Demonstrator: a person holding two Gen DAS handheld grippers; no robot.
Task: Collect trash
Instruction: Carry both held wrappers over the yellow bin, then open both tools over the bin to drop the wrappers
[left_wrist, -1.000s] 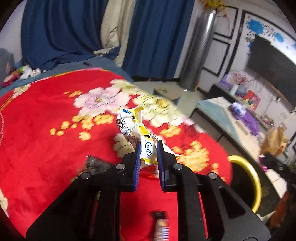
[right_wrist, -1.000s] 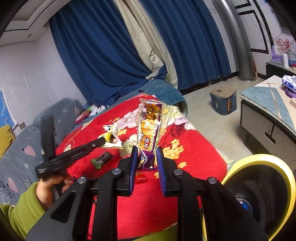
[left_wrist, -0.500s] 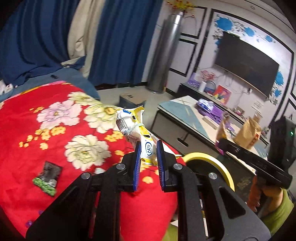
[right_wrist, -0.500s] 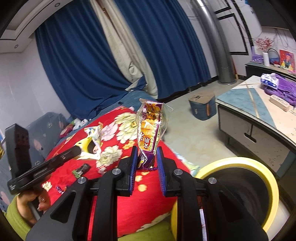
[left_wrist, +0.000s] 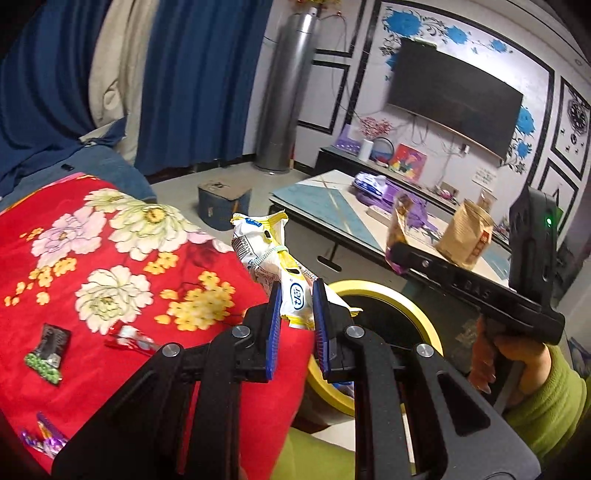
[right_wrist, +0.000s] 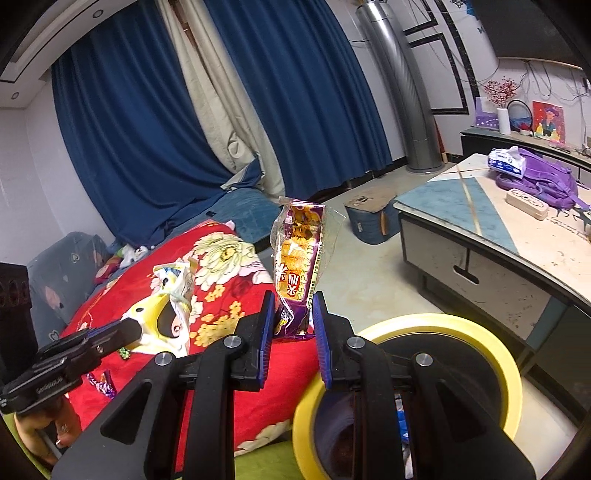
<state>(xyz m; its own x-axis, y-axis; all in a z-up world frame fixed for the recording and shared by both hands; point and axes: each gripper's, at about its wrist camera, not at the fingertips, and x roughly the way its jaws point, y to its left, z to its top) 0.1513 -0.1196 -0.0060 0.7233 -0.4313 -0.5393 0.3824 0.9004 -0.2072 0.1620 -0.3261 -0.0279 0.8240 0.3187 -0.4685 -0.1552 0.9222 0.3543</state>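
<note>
You hold a white-and-yellow wrapper (left_wrist: 275, 266) pinched by its lower end in your left gripper (left_wrist: 294, 310), its blue-padded fingers closed tight on the crumpled packet, which stands up and leans toward 11 o'clock. In your right gripper (right_wrist: 293, 314) a purple-and-orange snack packet (right_wrist: 298, 266) stands nearly upright, the fingers clamped on its bottom edge. Both pieces of trash hang in the air above the edge of the red flowered blanket (left_wrist: 92, 258), just beside the yellow-rimmed bin (right_wrist: 436, 328) that sits on the floor at 5 o'clock in the right wrist view and at 4 o'clock in the left. From the left wrist view your right hand (left_wrist: 513, 362), in a green sleeve, grips its tool at 3 o'clock. More litter lies on the blanket: a dark packet with green print (left_wrist: 48, 350) at 9 o'clock, a red-and-white wrapper (left_wrist: 129, 338) just beside it, and purple scraps (left_wrist: 42, 439) at 8 o'clock. Beyond the bin stand a low table (right_wrist: 480, 236) with a purple bag (right_wrist: 543, 181), blue curtains (right_wrist: 147, 122) and a wall-mounted television (left_wrist: 454, 96).
</note>
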